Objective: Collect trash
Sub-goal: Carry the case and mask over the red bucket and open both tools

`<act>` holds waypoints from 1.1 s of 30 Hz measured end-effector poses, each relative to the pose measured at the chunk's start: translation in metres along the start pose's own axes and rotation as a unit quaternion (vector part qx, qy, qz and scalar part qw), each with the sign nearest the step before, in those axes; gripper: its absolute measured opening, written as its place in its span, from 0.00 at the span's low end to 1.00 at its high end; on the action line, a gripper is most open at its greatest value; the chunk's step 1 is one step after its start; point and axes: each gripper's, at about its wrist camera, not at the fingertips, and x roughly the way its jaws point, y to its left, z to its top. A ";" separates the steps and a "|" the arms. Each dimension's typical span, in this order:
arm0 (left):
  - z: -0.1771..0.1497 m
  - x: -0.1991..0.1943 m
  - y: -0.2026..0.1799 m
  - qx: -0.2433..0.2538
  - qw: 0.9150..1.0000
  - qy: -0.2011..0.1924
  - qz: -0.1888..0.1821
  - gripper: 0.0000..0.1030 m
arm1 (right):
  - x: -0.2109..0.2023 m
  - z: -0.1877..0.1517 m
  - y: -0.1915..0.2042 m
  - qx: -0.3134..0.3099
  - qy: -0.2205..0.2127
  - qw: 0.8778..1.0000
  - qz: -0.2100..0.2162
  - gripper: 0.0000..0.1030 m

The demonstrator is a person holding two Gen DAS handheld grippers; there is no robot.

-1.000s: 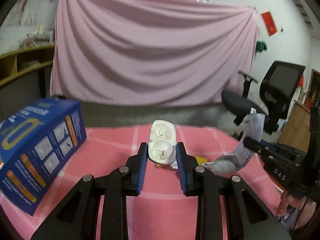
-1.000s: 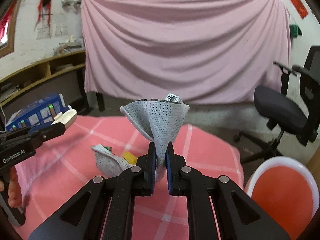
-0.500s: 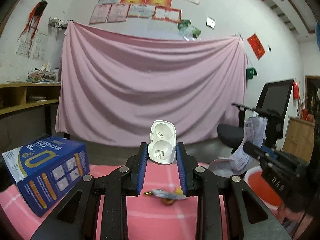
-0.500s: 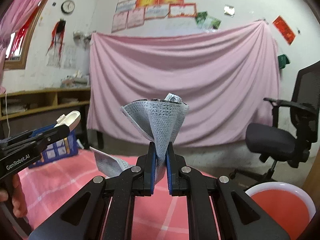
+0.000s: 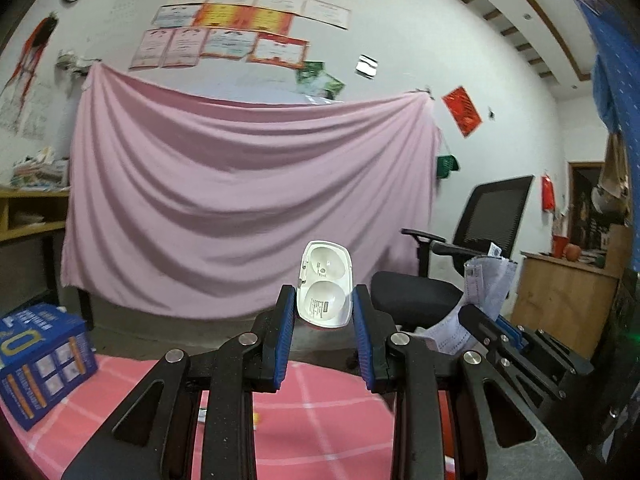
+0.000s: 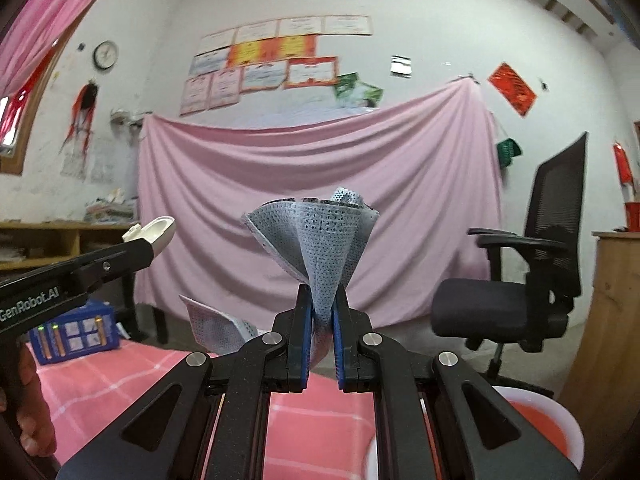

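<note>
The white plastic case (image 5: 325,289) — a two-well clamshell, hinged open — sits clamped between the blue pads of the left gripper (image 5: 324,312), jaws partly closed to its width. It is held upright, clear of the table. The grey perforated face mask (image 6: 316,248) is pinched at its folded middle by the right gripper (image 6: 320,320), jaws closed as far as they go, both ends fanning upward and one tail hanging down on the left.

Change noted: a second ago both tools sat low over the pink checked tablecloth (image 5: 328,420), which filled the lower field; now both have lifted and levelled, and the wall and pink drape (image 5: 248,208) dominate. The small scraps seen on the cloth earlier are now largely hidden behind the left tool. Judgement: pick-up is complete for both items and they are in carry toward disposal. The red-lined white bin (image 6: 536,420), near right, is the likely receptacle.

Legible writing: "GenRobot.AI" on the left tool's body in the right view. The case's printed label is too small to read. The blue carton (image 5: 40,356), far left, shows a large yellow "0" — nothing else readable.
</note>
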 end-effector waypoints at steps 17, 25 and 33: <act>-0.022 0.069 -0.105 0.007 0.992 0.077 -0.098 0.24 | -0.021 -0.023 -0.104 0.078 0.070 0.990 -0.099 0.08; -0.036 0.098 -0.115 -0.014 0.982 0.146 -0.122 0.24 | -0.011 -0.036 -0.130 0.105 0.123 0.980 -0.114 0.08; -0.042 0.117 -0.116 -0.037 0.973 0.191 -0.126 0.23 | -0.005 -0.045 -0.141 0.120 0.159 0.972 -0.122 0.15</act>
